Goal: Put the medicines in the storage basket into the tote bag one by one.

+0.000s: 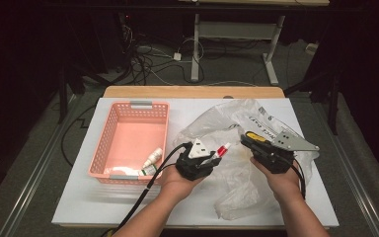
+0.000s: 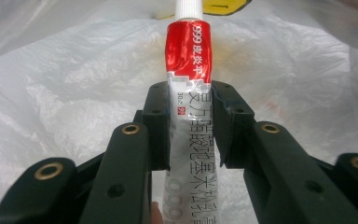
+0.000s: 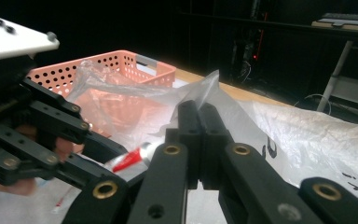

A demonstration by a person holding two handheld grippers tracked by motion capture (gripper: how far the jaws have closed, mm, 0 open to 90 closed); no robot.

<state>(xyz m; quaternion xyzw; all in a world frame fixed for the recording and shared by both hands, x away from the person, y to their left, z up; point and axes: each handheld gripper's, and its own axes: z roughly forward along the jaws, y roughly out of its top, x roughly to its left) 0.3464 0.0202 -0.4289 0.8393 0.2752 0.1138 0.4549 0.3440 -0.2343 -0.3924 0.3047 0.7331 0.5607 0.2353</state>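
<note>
Red-and-white ointment tube (image 2: 189,88) sits clamped between the black jaws of the left gripper (image 1: 212,159), cap end pointing away from the hand, above the clear plastic bag (image 1: 237,148). The right gripper (image 3: 200,116) has its jaws pressed together on a fold of that bag, which rises in a peak above their tips. Crumpled film spreads over the right half of the white bench (image 1: 79,197) and lies under both grippers. To the left stands a pink perforated basket (image 1: 109,126) holding two small white bottles (image 1: 151,163) at its near right corner. A yellow item (image 2: 223,5) beyond the tube is cut off by the frame. Bag print is too blurred to read. Bare bench shows around the basket and along the near edge.
</note>
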